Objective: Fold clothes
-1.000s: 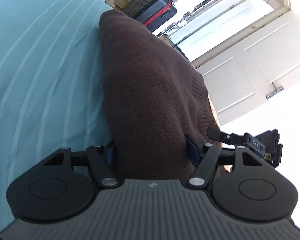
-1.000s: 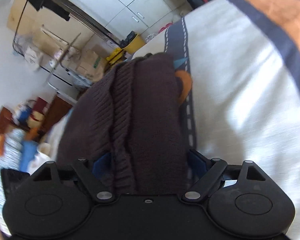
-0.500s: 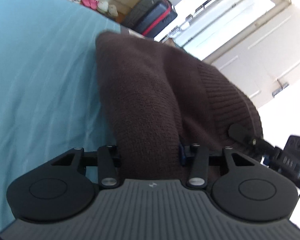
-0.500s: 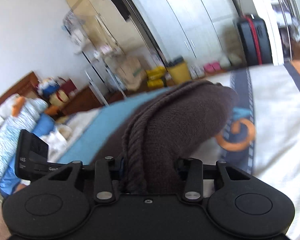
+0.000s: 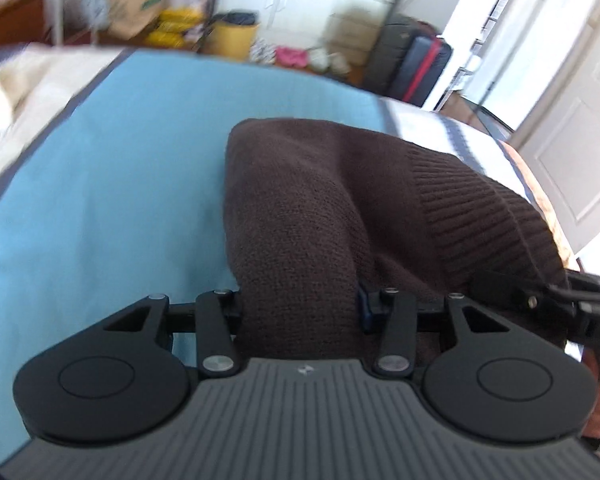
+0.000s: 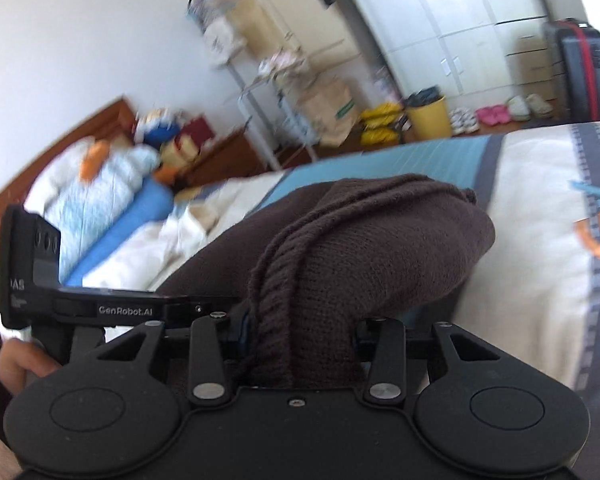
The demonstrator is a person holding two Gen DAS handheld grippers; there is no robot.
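Observation:
A dark brown knit sweater (image 5: 320, 208) hangs bunched between both grippers above a bed with a blue cover (image 5: 120, 184). My left gripper (image 5: 300, 304) is shut on a thick fold of the sweater; its fingertips are hidden by the cloth. In the right wrist view the same sweater (image 6: 360, 248) drapes forward over my right gripper (image 6: 300, 332), which is shut on a fold with a ribbed edge. The right gripper shows at the right edge of the left wrist view (image 5: 580, 304), close beside the left one.
A white bedsheet with a navy stripe and orange print (image 6: 560, 220) covers the bed's right part. Pillows and a light blue quilt (image 6: 100, 184) lie at the headboard. A yellow bin (image 5: 230, 38), suitcase (image 5: 416, 64), shoes and shelves stand on the floor beyond.
Both grippers have closed on the sweater and tilted up from looking down at the bed to looking across the room. The sweater has risen and bunched up between them.

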